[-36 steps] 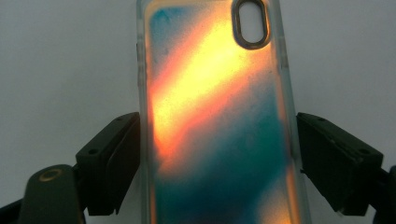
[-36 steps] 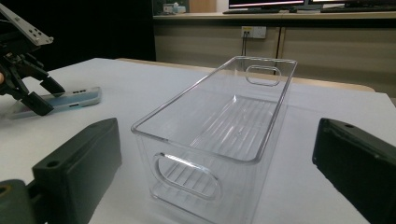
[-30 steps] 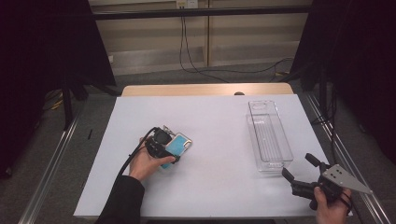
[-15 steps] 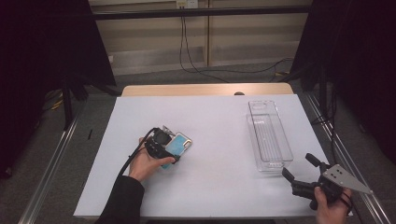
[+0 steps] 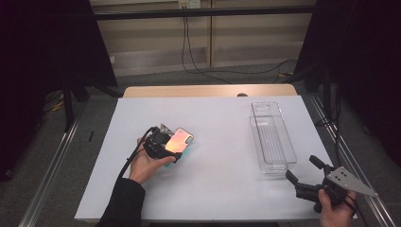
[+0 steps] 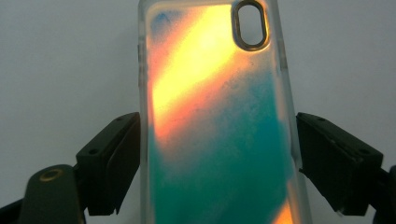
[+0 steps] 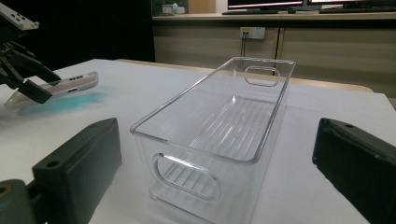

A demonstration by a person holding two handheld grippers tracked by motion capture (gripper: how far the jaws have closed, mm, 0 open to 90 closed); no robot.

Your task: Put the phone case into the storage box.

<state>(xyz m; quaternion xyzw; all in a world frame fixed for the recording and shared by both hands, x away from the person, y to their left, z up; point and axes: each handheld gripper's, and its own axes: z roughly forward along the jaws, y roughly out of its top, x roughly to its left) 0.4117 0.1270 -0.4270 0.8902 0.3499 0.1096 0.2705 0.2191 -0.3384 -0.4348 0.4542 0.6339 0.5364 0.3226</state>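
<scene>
In my left gripper view the phone case (image 6: 217,121) runs off the bottom edge, and I can't tell whether my jaws actually touch it.

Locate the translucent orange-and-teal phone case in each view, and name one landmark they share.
High view: translucent orange-and-teal phone case left of centre, at the left gripper.
Left gripper view: centre, upright between the jaws.
Right gripper view: far left, tilted above the table.
Shared landmark: the white table.

left gripper (image 5: 166,144): black, black cable | right gripper (image 5: 302,176): grey triangular plate | black sleeve (image 5: 122,204)
</scene>
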